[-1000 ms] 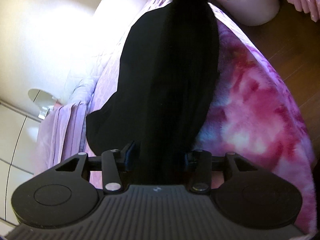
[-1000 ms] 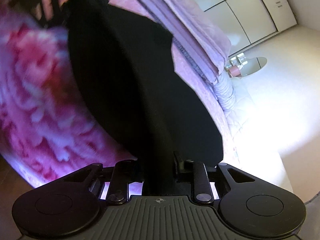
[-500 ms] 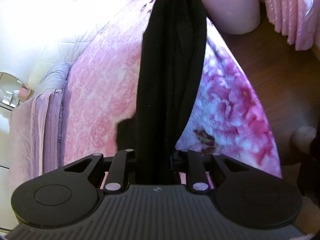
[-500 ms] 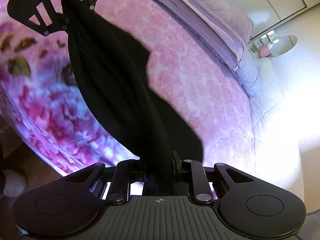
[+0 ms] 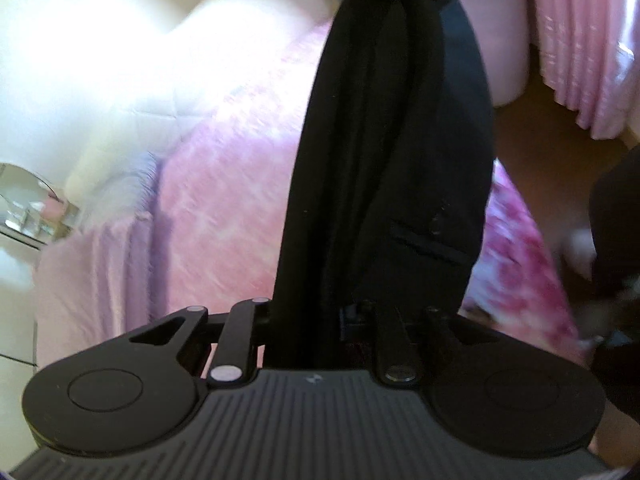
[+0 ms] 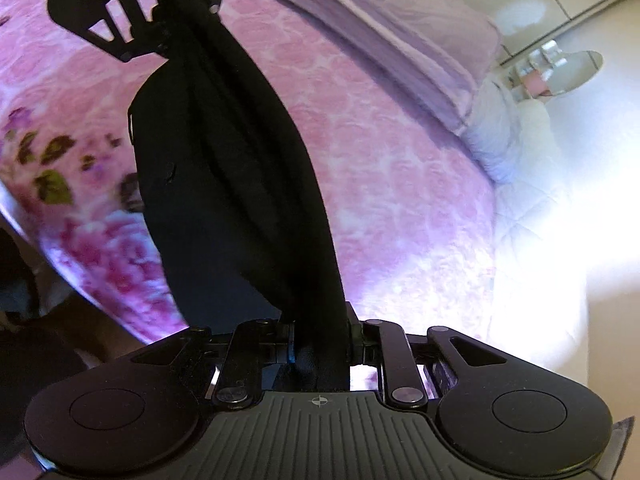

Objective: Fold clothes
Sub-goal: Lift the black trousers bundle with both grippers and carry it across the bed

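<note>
1. L gripper (image 5: 320, 316): jaws nearly closed, clamped on one end of black garment (image 5: 392, 168). Jaws were closing within the last sec; cloth sits between them.
2. R gripper (image 6: 320, 340): jaws nearly closed too, pinching the other end of the same garment; fabric bunched between the pads.
3. Garment hangs stretched btwn the two grippers, sagging in long folds, above the bed, not lying on it.
4. In R wrist view, L gripper shows at far upper left, holding the cloth's far end.
5. Pink bedspread (image 6: 380, 160) below; floral blanket (image 6: 100, 240) at near left edge of bed.
6. Lilac pillow (image 6: 400, 32) far right, small round table (image 6: 568, 68) beyond it.
7. L wrist view: pink curtain (image 5: 580, 40) far right, wood floor (image 5: 540, 140) under it.
</note>
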